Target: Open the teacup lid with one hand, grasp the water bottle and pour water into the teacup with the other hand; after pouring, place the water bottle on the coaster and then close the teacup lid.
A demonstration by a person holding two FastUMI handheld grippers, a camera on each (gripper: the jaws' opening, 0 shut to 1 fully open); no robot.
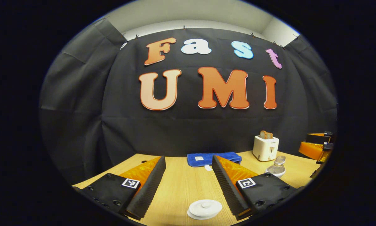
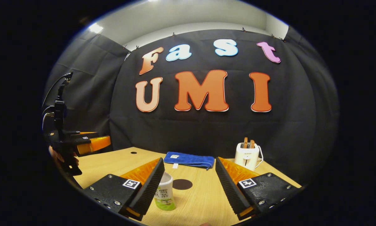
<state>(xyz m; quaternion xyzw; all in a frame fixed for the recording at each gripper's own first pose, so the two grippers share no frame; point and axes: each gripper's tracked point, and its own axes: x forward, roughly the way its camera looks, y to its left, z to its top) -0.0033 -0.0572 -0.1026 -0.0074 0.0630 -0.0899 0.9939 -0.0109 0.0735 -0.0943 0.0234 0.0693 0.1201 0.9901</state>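
L gripper (image 1: 188, 182): fingers wide apart, nothing held. One white lid (image 1: 204, 208) on the table (image 1: 181, 185) low between them, nearer the right finger, untouched. Past that finger, one clear bottle (image 1: 277, 167), cap end showing. Further back one blue towel (image 1: 213, 158), one white toaster (image 1: 265, 147) w/ toast in it.

R gripper (image 2: 189, 183): fingers also wide apart, empty. One bottle w/ green label (image 2: 164, 193) stands just beside its left finger, partly hidden by it; contact unclear. Behind, one dark round coaster (image 2: 182, 184), bare. Same towel & toaster at the back.
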